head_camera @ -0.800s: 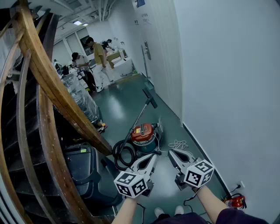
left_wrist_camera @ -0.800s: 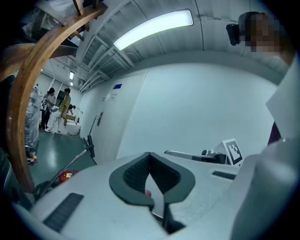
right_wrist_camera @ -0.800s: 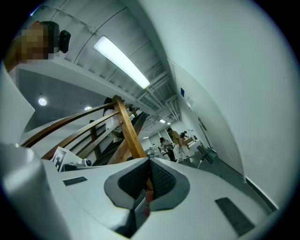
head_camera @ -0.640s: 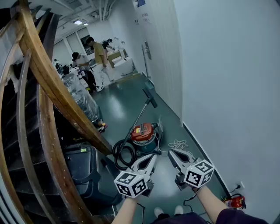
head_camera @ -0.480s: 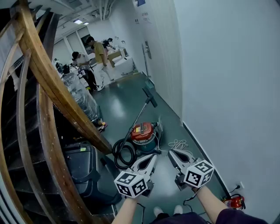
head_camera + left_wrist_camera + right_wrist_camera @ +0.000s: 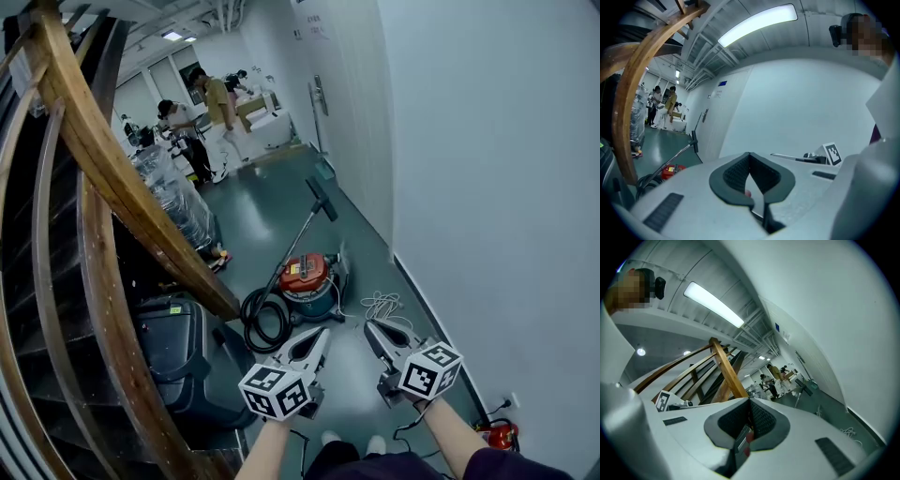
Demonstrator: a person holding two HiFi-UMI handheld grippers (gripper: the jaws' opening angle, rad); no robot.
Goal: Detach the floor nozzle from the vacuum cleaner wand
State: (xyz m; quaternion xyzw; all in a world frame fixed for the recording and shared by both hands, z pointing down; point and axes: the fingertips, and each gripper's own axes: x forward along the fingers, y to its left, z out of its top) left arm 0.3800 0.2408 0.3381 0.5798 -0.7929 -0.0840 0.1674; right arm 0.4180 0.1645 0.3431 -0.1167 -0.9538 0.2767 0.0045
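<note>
Left hand-held gripper [image 6: 323,333] and right hand-held gripper [image 6: 369,325] are pressed together; vacuum [image 6: 317,283] label [image 6: 296,270] unreadable.

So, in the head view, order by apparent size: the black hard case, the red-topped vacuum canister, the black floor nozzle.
1. black hard case, nearest the camera
2. red-topped vacuum canister
3. black floor nozzle, farthest away

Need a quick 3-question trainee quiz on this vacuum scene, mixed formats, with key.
1. True or false: the floor nozzle is already off the wand.
2. The left hand-held gripper and right hand-held gripper are: A) open, empty; B) shut, empty; C) shut on the wand.
3. Fill in: the top of the vacuum canister is ____ in colour.
Key: 1 false; 2 B; 3 red.
</note>
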